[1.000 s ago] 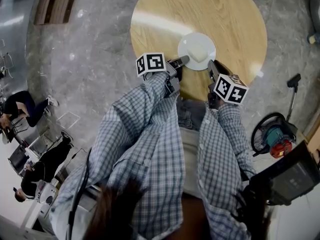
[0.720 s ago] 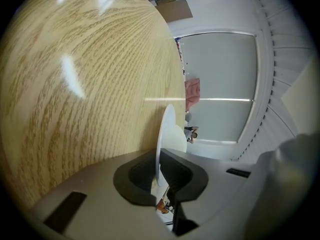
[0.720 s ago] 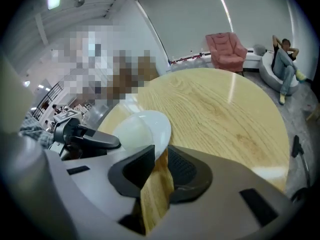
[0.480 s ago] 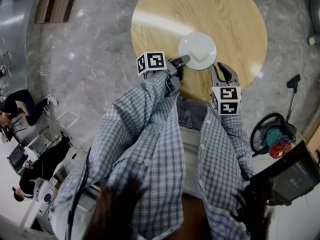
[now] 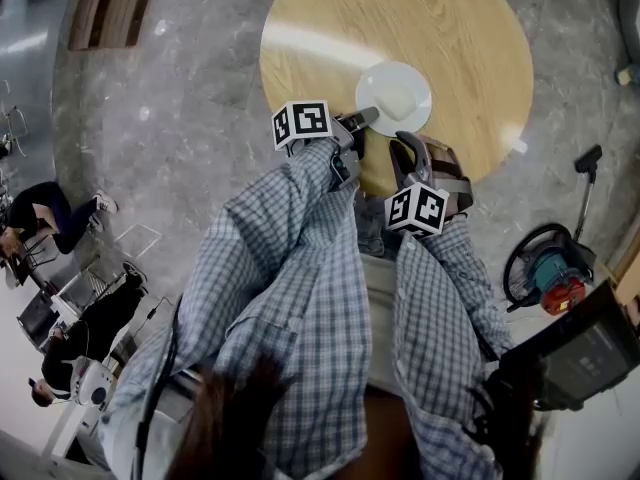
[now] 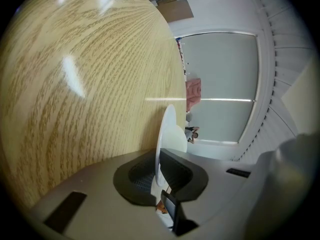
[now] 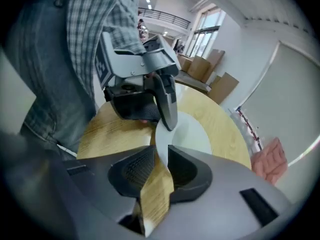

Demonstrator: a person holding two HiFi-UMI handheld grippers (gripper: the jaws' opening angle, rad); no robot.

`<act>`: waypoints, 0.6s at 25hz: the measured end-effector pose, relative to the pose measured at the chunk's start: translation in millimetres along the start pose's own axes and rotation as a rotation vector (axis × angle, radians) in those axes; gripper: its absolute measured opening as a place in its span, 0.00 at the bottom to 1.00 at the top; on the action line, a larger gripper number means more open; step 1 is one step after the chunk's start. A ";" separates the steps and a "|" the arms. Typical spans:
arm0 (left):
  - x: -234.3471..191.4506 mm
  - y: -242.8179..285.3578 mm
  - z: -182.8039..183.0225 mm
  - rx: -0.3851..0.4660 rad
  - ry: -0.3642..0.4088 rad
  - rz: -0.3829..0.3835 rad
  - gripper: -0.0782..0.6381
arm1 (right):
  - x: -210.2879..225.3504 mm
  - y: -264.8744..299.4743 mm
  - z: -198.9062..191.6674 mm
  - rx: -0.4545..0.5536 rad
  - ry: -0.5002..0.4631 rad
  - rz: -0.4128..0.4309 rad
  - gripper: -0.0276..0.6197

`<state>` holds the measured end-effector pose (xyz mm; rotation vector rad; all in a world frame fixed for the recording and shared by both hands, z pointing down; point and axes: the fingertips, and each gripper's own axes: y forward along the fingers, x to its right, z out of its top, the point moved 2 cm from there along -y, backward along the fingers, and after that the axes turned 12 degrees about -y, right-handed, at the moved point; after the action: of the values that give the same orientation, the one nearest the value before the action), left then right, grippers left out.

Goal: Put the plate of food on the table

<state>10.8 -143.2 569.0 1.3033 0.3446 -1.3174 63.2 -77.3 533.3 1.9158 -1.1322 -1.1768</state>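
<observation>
Looking across from the left, a seated person (image 5: 45,213) in dark clothes is at the edge of the grey stone floor (image 5: 170,88), well apart from the round wooden table (image 5: 450,18). The one doing the job wears a checked shirt (image 5: 300,268) and has both tools out at the table's near edge. The left gripper (image 5: 362,121) is clamped on the left rim of the white plate (image 5: 395,93); its own view shows that rim edge-on, pinched between the two dark pads. The plate lies on the tabletop, toward the near side, with something pale heaped in its middle. Just to the right, the right gripper (image 5: 402,148) points at the plate's near rim with its jaws parted, wood showing through the gap and nothing pinched. Farther right, a red and teal machine (image 5: 550,273) stands on the floor.
</observation>
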 end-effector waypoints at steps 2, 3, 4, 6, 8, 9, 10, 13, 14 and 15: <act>-0.5 0.3 0.8 0.002 0.000 -0.001 0.14 | -4.0 5.5 2.0 -0.015 -0.099 0.003 0.14; -0.7 0.4 1.4 0.002 0.000 -0.001 0.14 | -5.2 8.1 2.2 -0.021 -0.141 0.004 0.14; -0.8 0.6 1.6 0.001 -0.002 -0.001 0.14 | -5.7 10.4 2.2 -0.026 -0.176 0.001 0.14; -0.8 0.9 1.5 0.000 -0.009 -0.001 0.14 | -5.4 13.7 1.0 -0.036 -0.228 -0.006 0.14; -0.7 1.8 1.3 -0.001 -0.011 -0.002 0.14 | -5.6 16.1 -1.3 -0.050 -0.262 -0.004 0.14; -0.5 2.3 1.3 -0.001 -0.010 -0.002 0.14 | -5.4 16.7 -2.0 -0.056 -0.267 -0.001 0.14; -0.5 2.7 1.3 -0.002 -0.009 -0.002 0.14 | -4.7 16.9 -2.3 -0.059 -0.260 0.003 0.12; -0.4 3.1 1.8 -0.006 -0.015 0.002 0.14 | -2.5 16.5 -2.2 -0.063 -0.215 0.024 0.12; 0.0 3.4 1.6 -0.009 -0.014 0.006 0.14 | -2.2 16.4 -2.6 -0.069 -0.210 0.028 0.12; 0.6 3.8 1.4 -0.012 -0.011 0.010 0.14 | -2.0 16.4 -3.0 -0.077 -0.208 0.030 0.12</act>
<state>13.5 -145.6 570.8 1.2859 0.3377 -1.3116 59.7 -82.6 548.8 1.7441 -1.2000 -1.4083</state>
